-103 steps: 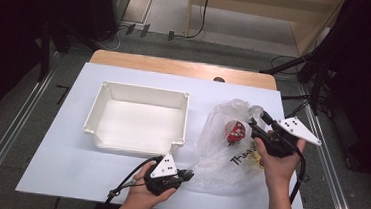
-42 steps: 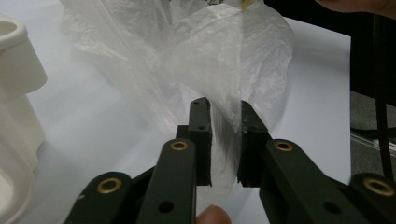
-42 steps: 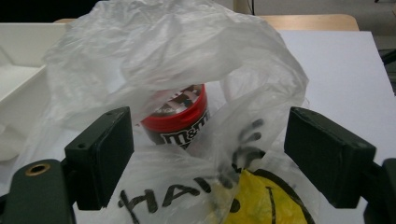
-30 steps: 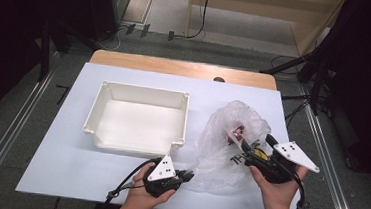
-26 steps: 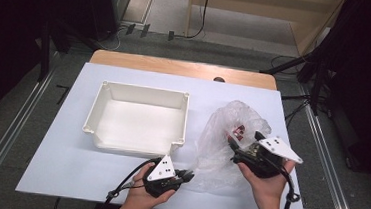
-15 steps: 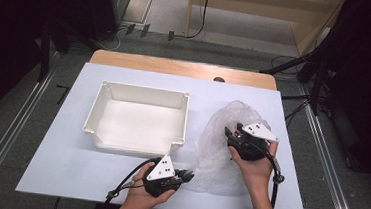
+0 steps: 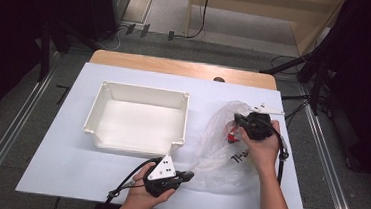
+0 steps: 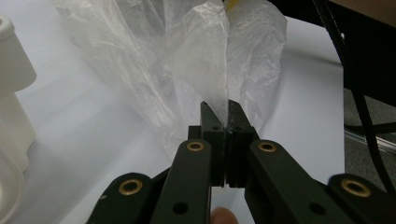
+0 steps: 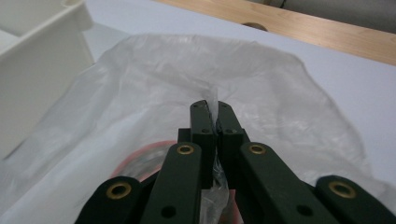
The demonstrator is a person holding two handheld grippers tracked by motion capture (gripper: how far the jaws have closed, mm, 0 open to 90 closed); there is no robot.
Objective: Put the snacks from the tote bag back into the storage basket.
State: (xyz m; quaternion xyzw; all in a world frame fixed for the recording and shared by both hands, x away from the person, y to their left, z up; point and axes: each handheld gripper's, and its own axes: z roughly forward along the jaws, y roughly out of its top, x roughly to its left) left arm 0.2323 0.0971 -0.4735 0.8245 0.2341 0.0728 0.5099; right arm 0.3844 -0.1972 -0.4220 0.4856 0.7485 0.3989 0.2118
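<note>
I see both grippers, left (image 7: 186,175) and right (image 7: 237,120), pinching the bag (image 7: 219,155) beside the tray (image 7: 139,123).

A tray (image 7: 139,123) sits on the desk (image 7: 68,165), left of a plastic bag (image 7: 222,157). The left gripper (image 7: 186,175) lies at the bag's near-left edge, before the tray; the right gripper (image 7: 237,122) is at the bag's far side.
</note>
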